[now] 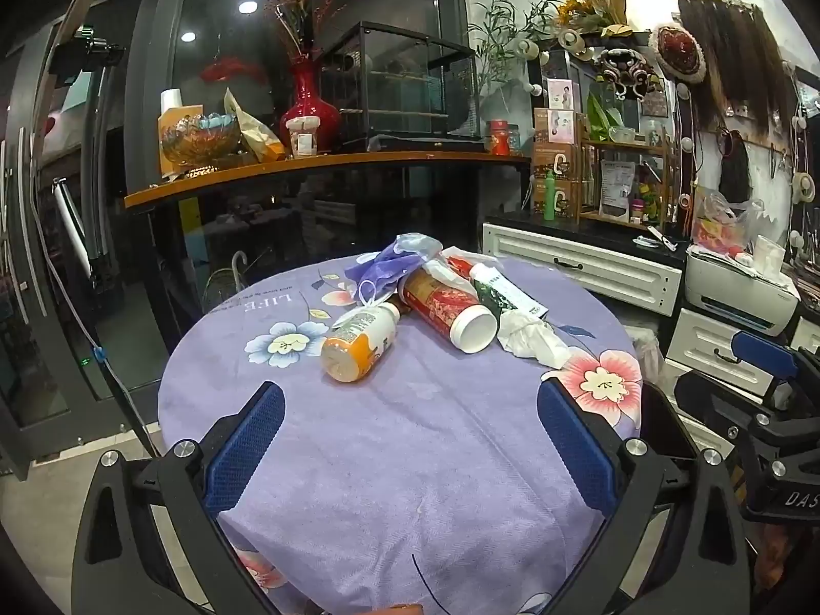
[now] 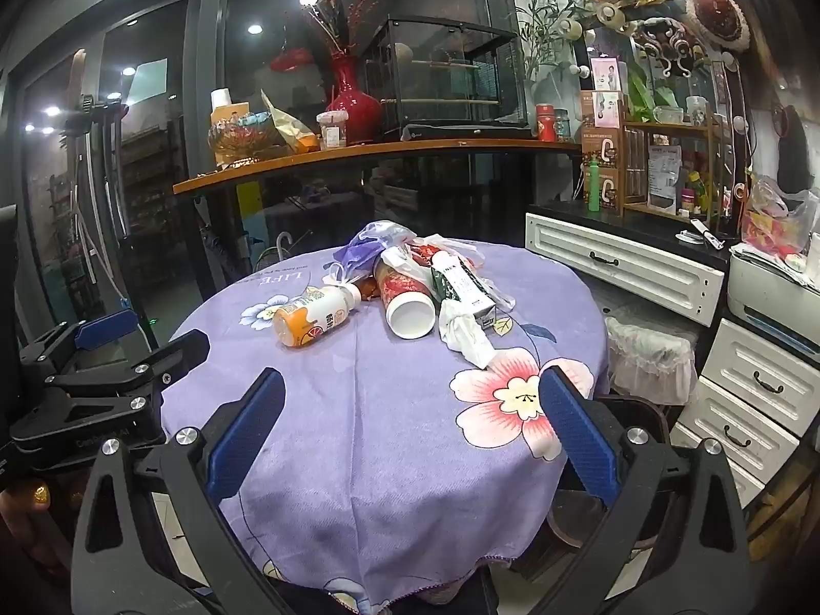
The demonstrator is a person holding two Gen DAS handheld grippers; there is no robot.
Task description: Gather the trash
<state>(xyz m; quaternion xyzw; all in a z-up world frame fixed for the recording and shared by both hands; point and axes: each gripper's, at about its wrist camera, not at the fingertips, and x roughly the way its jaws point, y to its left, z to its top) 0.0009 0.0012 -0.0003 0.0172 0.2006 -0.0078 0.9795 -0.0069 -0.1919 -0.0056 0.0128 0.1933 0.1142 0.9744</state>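
Both tongs hang spread wide and empty over the near edge of the round bench draped in a lilac flowered cloth (image 1: 389, 461): the left tongs (image 1: 410, 456) and the right tongs (image 2: 410, 441). The trash lies clustered at the far side: an orange-and-white plastic bottle (image 1: 361, 341) on its side, a red paper cup (image 1: 451, 310) tipped over, a green-and-white carton (image 1: 505, 294), crumpled white tissue (image 1: 533, 338) and a purple plastic bag (image 1: 394, 259).

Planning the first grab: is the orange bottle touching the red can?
Apart. The right wrist view shows bare tablecloth between the orange bottle and the red can.
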